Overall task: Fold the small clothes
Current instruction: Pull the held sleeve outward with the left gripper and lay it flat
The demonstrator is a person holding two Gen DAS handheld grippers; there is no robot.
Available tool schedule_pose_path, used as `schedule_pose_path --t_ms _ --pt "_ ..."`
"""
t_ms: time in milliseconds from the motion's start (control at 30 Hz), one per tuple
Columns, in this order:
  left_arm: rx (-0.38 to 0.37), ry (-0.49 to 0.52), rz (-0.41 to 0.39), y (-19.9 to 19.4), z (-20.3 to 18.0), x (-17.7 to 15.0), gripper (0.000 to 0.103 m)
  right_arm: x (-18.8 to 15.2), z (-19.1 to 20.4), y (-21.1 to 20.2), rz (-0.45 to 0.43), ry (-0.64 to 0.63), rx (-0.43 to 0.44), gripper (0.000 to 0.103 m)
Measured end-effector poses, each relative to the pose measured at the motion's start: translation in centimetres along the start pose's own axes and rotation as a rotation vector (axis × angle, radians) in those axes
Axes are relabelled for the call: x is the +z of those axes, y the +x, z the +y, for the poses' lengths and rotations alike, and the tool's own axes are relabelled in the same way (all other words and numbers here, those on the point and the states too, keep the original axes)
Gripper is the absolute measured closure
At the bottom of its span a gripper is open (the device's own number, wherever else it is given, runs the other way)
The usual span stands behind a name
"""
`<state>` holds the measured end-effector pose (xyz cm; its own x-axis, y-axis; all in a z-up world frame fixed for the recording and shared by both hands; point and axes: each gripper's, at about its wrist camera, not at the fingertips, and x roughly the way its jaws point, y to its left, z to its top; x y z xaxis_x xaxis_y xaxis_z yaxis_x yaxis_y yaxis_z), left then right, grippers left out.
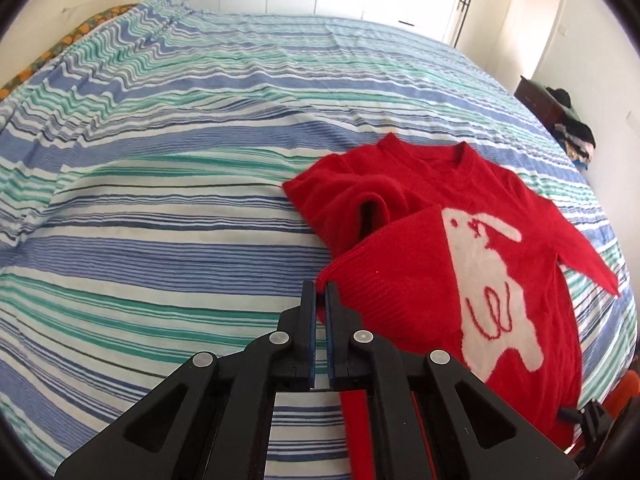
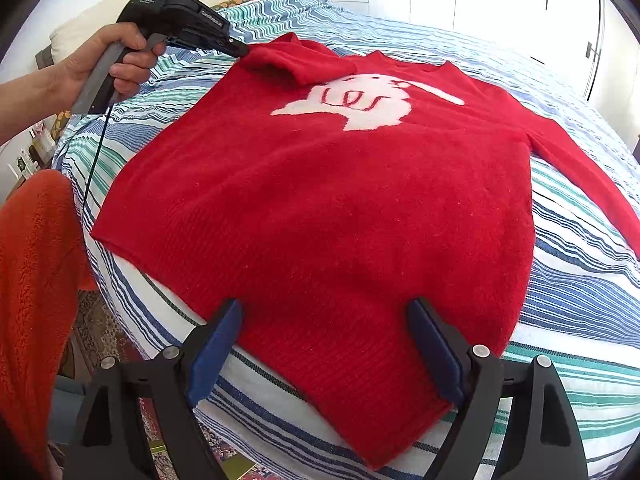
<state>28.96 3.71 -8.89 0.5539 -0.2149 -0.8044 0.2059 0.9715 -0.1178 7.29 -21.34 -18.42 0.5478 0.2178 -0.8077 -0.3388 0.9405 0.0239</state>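
Note:
A small red sweater [image 2: 320,208] with a white rabbit figure [image 2: 360,104] lies flat on the striped bed. In the left wrist view the sweater [image 1: 420,272] lies to the right with its left sleeve folded over the chest. My left gripper [image 1: 320,292] is shut on the cuff of that sleeve [image 1: 384,280]; it also shows in the right wrist view [image 2: 240,50], holding the sleeve cuff [image 2: 296,60] over the rabbit. My right gripper [image 2: 324,320] is open above the sweater's hem, touching nothing. The right sleeve [image 2: 580,168] lies stretched out to the right.
The striped blue, green and white bedspread [image 1: 180,200] covers the whole bed. A cream pillow [image 1: 80,4] lies at the head. An orange fleece sleeve [image 2: 36,280] and a patterned rug [image 2: 100,332] are at the bed's left edge. A dark cabinet with clothes [image 1: 560,112] stands by the wall.

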Motion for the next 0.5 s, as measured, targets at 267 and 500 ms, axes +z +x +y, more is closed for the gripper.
schedule_pose_path --t_ms 267,500 --pt "0.225 -0.127 -0.027 -5.2 11.5 0.1 0.101 0.1 0.1 0.1 0.002 0.0 -0.005 0.018" --pt "0.415 -0.293 0.062 -3.8 20.3 -1.6 0.101 0.1 0.4 0.2 0.01 -0.004 -0.026 0.018"
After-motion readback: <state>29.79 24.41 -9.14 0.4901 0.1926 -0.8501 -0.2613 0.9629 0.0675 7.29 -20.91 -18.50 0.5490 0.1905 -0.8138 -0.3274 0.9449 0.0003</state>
